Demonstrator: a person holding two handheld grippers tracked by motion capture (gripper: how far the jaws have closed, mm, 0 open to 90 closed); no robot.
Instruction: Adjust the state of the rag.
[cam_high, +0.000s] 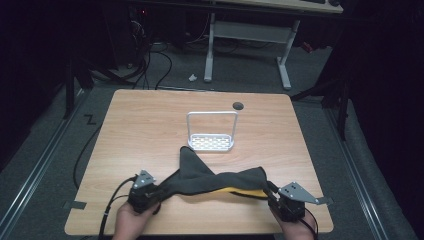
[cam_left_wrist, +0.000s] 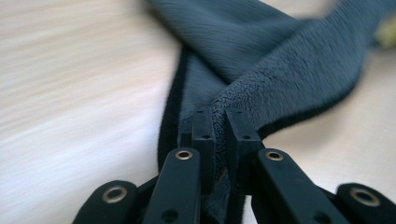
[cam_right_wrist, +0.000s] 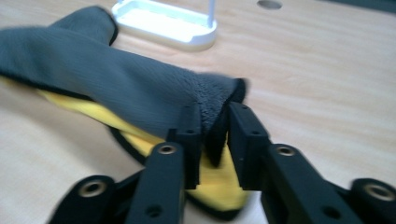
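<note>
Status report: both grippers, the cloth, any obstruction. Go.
Left gripper shut on grey cloth corner. Right gripper shut on opposite corner, yellow cloth beneath. White rack stands beyond the cloth, apart from it.

One cloth (cam_high: 215, 181), one rack (cam_high: 212, 132) (white), two tools.

I have both hands at the near edge of the table, well apart. My left gripper (cam_high: 145, 192) sits at the left, its jaws clamped on one end of the dark cloth (cam_high: 210, 180). My right gripper (cam_high: 290, 200) sits at the right, its jaws pinching the cloth's other end.
</note>
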